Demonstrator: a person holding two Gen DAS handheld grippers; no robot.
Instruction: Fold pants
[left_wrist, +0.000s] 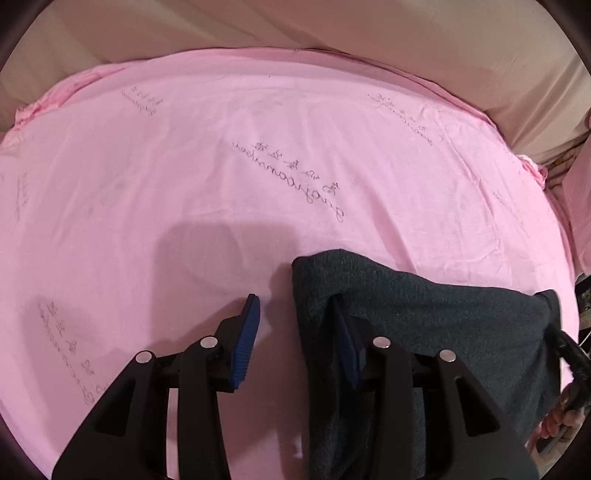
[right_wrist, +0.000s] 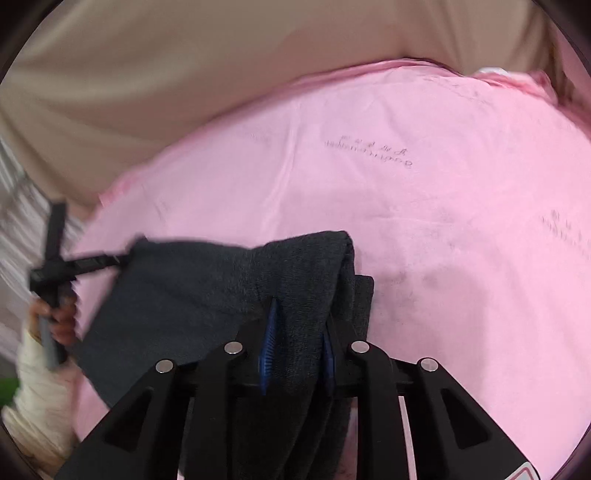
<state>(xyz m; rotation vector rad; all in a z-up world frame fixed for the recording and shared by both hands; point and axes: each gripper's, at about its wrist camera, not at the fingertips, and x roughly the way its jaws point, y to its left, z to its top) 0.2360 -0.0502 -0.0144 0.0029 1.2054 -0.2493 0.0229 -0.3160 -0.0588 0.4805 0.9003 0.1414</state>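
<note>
Pink cotton sheet (left_wrist: 147, 184) over a bed, beige fabric (left_wrist: 406, 37) behind, dark grey knitted pants (left_wrist: 424, 317) bunched at the near edge. Right gripper (right_wrist: 299, 347) pinching the pants' folded edge, left gripper (left_wrist: 295, 325) spread with cloth draped over one finger; best regripped, then both corners carried level. Script printed on sheet, unreadable.

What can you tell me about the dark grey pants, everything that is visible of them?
The dark grey pants look like a soft knit with a fine heathered texture. They are bunched into thick layers above the pink sheet. The right gripper has its jaws closed on a thick fold. The left gripper has its jaws spread wide; the cloth drapes over one jaw and is not pinched. Waistband and leg ends cannot be told apart.
</note>
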